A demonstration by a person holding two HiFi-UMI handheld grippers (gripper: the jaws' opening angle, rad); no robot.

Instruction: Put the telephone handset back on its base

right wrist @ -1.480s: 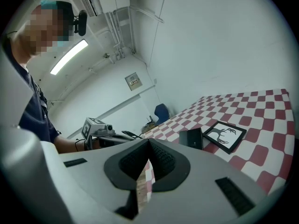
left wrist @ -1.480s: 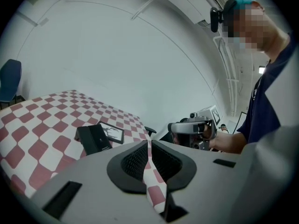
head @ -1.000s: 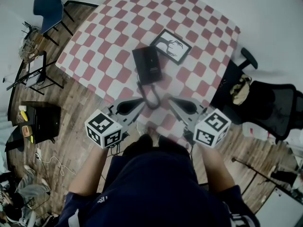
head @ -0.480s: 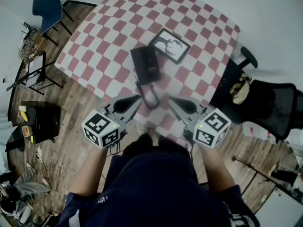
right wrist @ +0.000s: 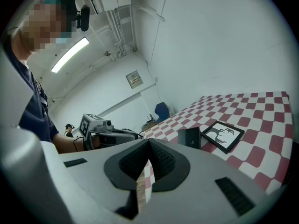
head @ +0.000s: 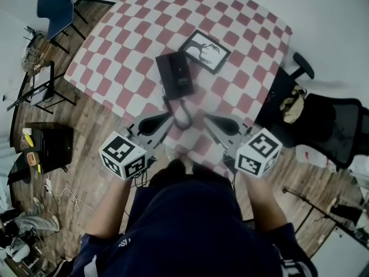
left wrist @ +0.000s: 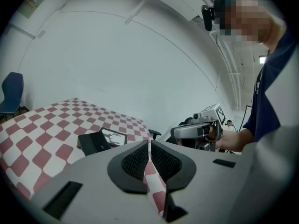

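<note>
A black telephone [head: 174, 75] lies on the red-and-white checked table [head: 132, 33], its dark cord [head: 182, 118] looping toward the near edge. The handset looks to lie along the base; I cannot tell how it is seated. The phone also shows in the left gripper view [left wrist: 96, 142] and the right gripper view [right wrist: 189, 137]. My left gripper [head: 171, 118] [left wrist: 149, 141] hangs over the near table edge, shut and empty. To its right, my right gripper [head: 203, 119] [right wrist: 149, 140] is also shut on nothing. Both tips flank the cord loop, short of the phone.
A framed deer picture [head: 204, 51] lies just beyond the phone on the right. A black office chair [head: 331, 126] stands right of the table. On the floor at the left are a blue chair [head: 55, 7] and a black case [head: 55, 149].
The head view has tilted slightly, so the table and phone sit a little higher in the picture. Both grippers stay shut in about the same place.
</note>
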